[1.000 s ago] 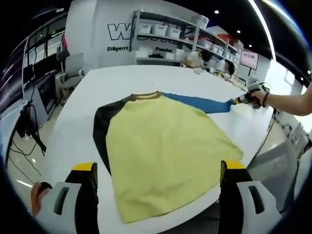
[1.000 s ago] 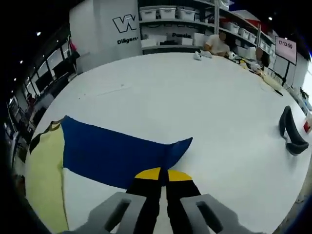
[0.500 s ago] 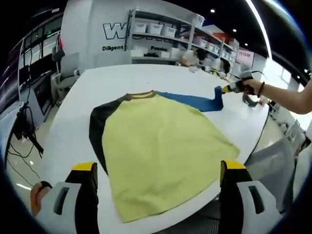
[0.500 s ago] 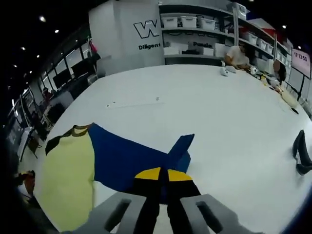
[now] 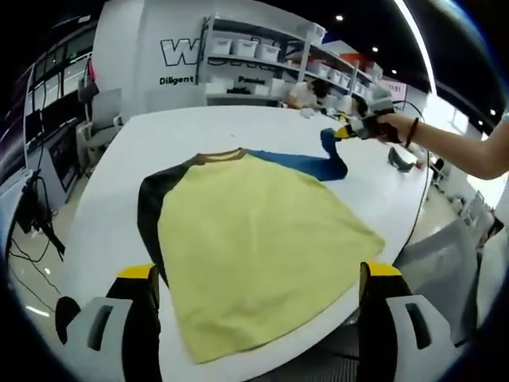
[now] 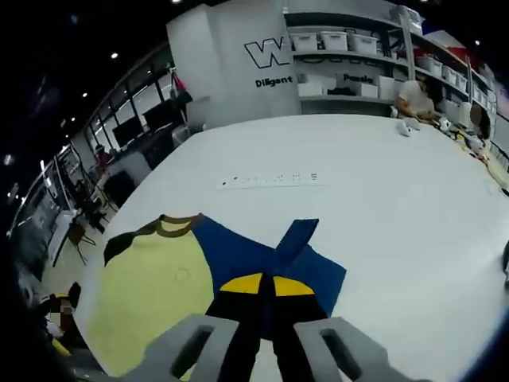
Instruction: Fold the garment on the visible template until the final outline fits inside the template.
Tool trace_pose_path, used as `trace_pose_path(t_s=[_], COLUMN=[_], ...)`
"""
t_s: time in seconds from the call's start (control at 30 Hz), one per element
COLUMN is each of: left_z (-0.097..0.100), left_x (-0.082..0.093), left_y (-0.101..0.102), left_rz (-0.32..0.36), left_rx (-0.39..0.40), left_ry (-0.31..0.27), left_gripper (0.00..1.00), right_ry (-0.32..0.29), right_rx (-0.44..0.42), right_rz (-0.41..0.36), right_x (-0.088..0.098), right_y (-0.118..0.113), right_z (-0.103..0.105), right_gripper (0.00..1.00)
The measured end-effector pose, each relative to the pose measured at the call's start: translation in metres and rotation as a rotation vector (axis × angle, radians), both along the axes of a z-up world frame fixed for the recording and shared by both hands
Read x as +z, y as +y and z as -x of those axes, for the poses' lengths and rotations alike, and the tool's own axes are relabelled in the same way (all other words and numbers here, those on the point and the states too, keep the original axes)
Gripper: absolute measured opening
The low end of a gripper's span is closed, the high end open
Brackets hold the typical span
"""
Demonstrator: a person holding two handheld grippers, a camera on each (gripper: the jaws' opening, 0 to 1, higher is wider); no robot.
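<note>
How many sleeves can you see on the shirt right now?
2: a blue sleeve lifted in the shut right gripper, and a black sleeve flat on the table opposite.

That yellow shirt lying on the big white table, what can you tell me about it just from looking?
The yellow soft-cloth shirt with one black and one blue sleeve lies flat on the white table, its brownish collar pointing away and its hem near the table edge. The black sleeve rests along one side. The blue sleeve is lifted and folding toward the body, its end pinched in the right claw. The left claw hangs open near the hem, apart from the cloth.
</note>
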State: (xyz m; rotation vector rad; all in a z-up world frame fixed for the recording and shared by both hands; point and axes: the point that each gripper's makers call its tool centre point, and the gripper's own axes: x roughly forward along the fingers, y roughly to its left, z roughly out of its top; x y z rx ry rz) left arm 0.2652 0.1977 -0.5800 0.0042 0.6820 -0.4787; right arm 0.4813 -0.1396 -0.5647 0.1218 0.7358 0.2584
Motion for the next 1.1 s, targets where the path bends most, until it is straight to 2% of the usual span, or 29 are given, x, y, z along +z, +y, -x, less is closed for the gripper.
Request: trace_pose_path(t_s=[0.67, 1.1], left_z=[0.003, 0.004], left_x=[-0.001, -0.001], left_y=[0.003, 0.01], left_rz=[-0.006, -0.016], left_rx=[-0.017, -0.006], left_ry=[0.008, 0.004], left_gripper=[0.99, 0.99], right_ry=[-0.035, -0.041], right_rx=[0.152, 0.219], right_rz=[-0.074, -0.123], right_x=[0.021, 0.027], right_y=[0.103, 0.17], right_z=[-0.019, -0.02], right_gripper=[0.0, 0.0])
